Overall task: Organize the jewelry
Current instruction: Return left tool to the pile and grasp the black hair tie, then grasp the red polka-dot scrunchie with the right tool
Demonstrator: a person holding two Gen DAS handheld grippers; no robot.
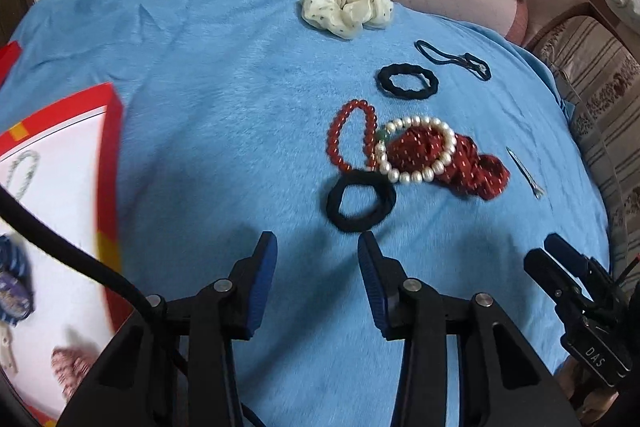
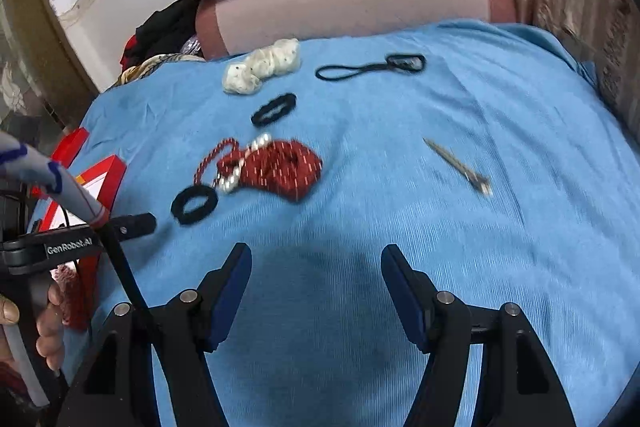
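Jewelry: a pearl bracelet and a red bead bracelet lie on the blue blanket, right of centre in the left wrist view.
Pearl bracelet: draped over a red scrunchie, touching the red bead bracelet at its left edge.
Black tie: just below the bracelets, touching the pearl one, nearest the left claw.
Other pieces: a wavy black tie beyond the pile, a thin black elastic further back, a white dotted scrunchie at the blanket's far edge, a metal hair clip apart on the right.
Box: red-rimmed, white inside, on the left; a pale bracelet and other blurred pieces sit in it.
Left claw: partly open, nothing between the fingers, just short of the black tie.
Right claw: wide open, empty, over bare blanket.
Hand: grips the left claw's handle.
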